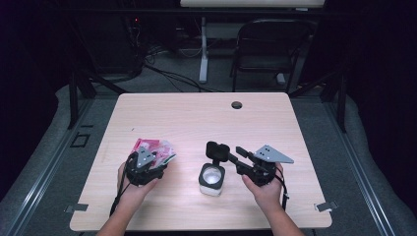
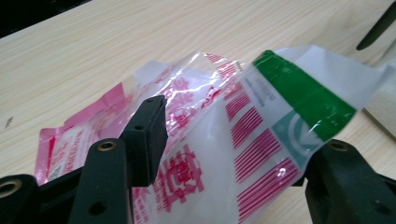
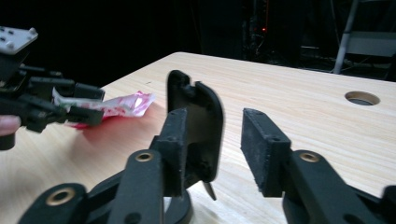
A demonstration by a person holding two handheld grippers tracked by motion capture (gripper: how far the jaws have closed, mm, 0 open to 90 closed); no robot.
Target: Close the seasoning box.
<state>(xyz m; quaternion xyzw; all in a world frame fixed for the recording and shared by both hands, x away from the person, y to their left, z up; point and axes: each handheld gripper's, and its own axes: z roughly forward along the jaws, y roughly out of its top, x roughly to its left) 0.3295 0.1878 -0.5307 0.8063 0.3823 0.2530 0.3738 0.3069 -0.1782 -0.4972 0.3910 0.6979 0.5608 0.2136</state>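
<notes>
Left gripper (image 1: 156, 161) is hovering wide open at the near left of the table (image 1: 196, 118), its jaws straddling a packet (image 1: 155, 147). Right gripper (image 1: 233, 155) is reaching toward the raised black lid (image 1: 217, 150) of a small white jar (image 1: 212, 179) near the middle. A cable hole (image 1: 237, 104) is lying far off, out of the way.

From the left gripper view, the packet is looking light, thin and slippery, and is crinkling easily. A sealed edge is probably the best hold.

From the right gripper view, the lid (image 3: 201, 116) is standing between half-open jaws, against one pad and clear of the other. It is looking stiff, and the light jar may be tipping if it is pulled sideways. The other gripper (image 3: 70, 102) is working close by on the left, leaving little room.
</notes>
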